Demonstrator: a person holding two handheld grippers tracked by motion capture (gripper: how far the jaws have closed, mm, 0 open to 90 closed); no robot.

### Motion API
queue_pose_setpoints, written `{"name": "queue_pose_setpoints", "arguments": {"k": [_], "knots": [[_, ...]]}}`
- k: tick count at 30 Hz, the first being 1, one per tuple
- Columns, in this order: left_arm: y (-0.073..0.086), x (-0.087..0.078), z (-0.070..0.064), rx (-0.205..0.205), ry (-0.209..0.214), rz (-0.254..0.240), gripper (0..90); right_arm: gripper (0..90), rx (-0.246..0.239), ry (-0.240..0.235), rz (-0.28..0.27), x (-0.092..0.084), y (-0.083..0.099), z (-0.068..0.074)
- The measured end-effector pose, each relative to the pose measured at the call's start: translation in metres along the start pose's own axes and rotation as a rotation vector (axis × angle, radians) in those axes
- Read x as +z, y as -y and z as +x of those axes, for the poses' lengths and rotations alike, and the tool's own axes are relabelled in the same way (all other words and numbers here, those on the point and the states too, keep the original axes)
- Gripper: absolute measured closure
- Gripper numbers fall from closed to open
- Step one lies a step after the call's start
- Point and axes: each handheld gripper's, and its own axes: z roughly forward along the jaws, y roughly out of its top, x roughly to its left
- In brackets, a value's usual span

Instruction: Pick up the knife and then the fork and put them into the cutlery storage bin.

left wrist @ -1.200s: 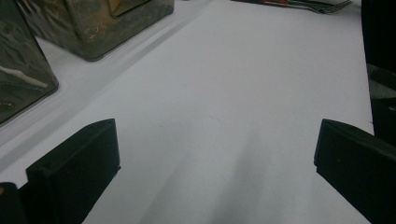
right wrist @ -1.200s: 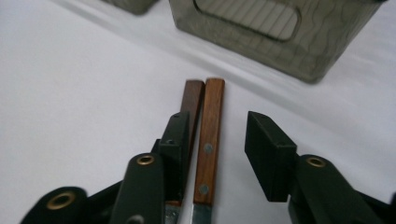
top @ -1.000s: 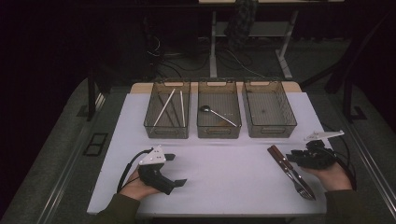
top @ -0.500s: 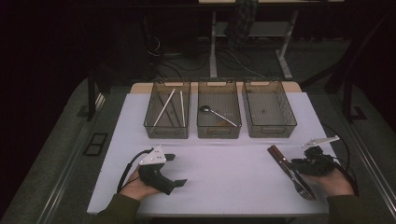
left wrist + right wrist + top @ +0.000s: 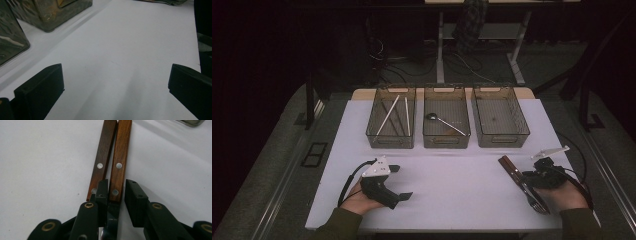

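Wooden-handled cutlery (image 5: 120, 157), two pieces side by side on the white table (image 5: 452, 185), sits near my right claw (image 5: 116, 192); jaws have just been narrowing around one handle, a gap showing. Left claw (image 5: 115, 82) spread wide.

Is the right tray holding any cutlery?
No, in the high view the right tray holds no cutlery, while the middle tray holds a spoon.

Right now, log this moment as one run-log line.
left gripper: open, empty, on table | right gripper: fingers just closing around one wooden handle, not yet clamped
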Motion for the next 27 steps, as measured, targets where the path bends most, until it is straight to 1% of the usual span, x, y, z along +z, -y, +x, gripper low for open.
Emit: {"name": "queue_pose_setpoints", "arguments": {"k": [3,7,9,11,16,18,22,25,27], "knots": [[0.000,0.000,0.000,0.002,0.001,0.004,0.0,74.2,-0.019,0.011,0.003,0.000,0.000,0.000],[0.000,0.001,0.000,0.001,0.002,0.004,0.0,74.0,-0.028,0.021,0.015,0.001,-0.002,0.001],[0.000,0.002,-0.001,0.002,0.003,0.006,0.0,73.8,-0.038,0.033,0.030,0.002,-0.004,0.003],[0.000,0.002,-0.001,0.001,0.003,0.009,0.0,73.6,-0.034,0.039,0.059,0.003,-0.008,0.004],[0.000,0.003,0.000,0.000,0.001,0.008,0.0,73.3,-0.016,0.017,0.154,0.005,-0.021,0.001],[0.000,0.003,0.000,0.000,0.001,0.011,0.0,72.9,-0.019,0.009,0.200,0.006,-0.027,0.000],[0.001,0.003,0.000,-0.001,0.004,0.016,0.0,72.7,-0.031,0.009,0.310,0.011,-0.042,0.000],[0.001,0.004,0.000,0.000,0.006,0.016,0.0,73.0,-0.022,0.011,0.380,0.015,-0.051,0.000],[0.001,0.004,0.000,-0.001,0.006,0.017,0.0,75.6,-0.015,0.016,0.414,0.017,-0.056,0.000]]}}
